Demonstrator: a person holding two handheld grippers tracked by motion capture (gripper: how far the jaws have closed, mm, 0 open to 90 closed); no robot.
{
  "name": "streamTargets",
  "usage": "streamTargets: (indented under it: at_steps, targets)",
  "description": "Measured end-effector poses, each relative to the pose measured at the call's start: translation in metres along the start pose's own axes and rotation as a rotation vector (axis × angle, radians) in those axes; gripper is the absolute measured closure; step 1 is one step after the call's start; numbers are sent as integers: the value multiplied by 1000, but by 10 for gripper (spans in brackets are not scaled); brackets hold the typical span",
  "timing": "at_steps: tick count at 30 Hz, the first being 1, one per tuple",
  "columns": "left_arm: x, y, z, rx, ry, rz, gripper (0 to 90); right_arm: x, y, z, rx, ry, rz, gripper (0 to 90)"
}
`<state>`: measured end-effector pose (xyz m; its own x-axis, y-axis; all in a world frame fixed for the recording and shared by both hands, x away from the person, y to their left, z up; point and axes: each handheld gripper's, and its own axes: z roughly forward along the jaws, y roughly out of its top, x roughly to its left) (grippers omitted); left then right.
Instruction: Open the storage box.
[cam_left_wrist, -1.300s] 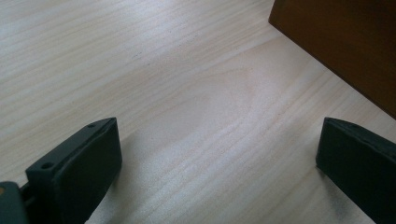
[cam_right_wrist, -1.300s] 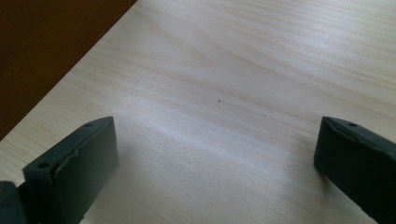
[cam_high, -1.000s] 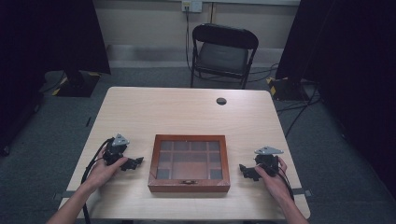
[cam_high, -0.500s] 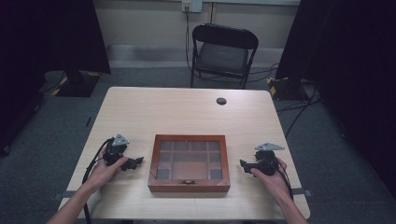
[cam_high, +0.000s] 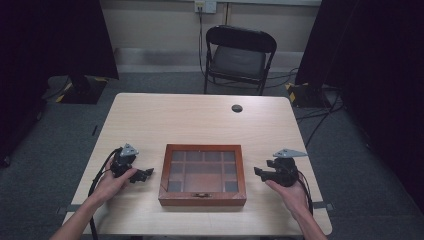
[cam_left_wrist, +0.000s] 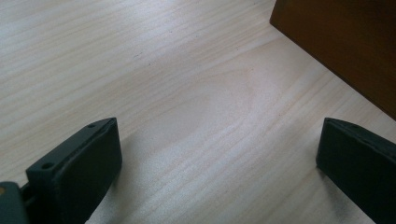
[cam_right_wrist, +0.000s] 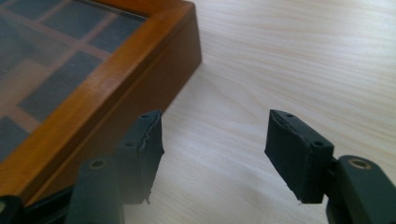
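A brown wooden box with a glass lid over several compartments lies shut near the table's front edge. My left gripper rests on the table just left of the box, open, nothing between its jaws; the box's side shows at the upper right of the left gripper view. My right gripper sits a little right of the box, open and empty. In the right gripper view its fingertips stand beside the box's corner.
The light wooden table has a small black round grommet near its far edge. A black folding chair stands behind the table. Cables trail from both grippers toward the front edge.
The right gripper has shifted slightly toward the box. The left gripper and the box stay where they were.
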<state>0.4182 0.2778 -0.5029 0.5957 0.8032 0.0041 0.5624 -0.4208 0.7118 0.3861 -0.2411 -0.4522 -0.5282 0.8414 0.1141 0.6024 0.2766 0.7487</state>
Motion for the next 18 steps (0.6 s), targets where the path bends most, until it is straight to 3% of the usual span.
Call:
streamTargets:
  at_steps: [6, 7, 18]
  targets:
    - [0, 0, 0, 0, 1, 0, 0, 5, 7, -9, -29, 73, 16, 417]
    - [0, 0, 0, 0, 0, 0, 0, 10, 10, -11, -37, 98, 4, 430]
    - [0, 0, 0, 0, 0, 1, 0, 40, 19, -14, -42, 188, -70, 454]
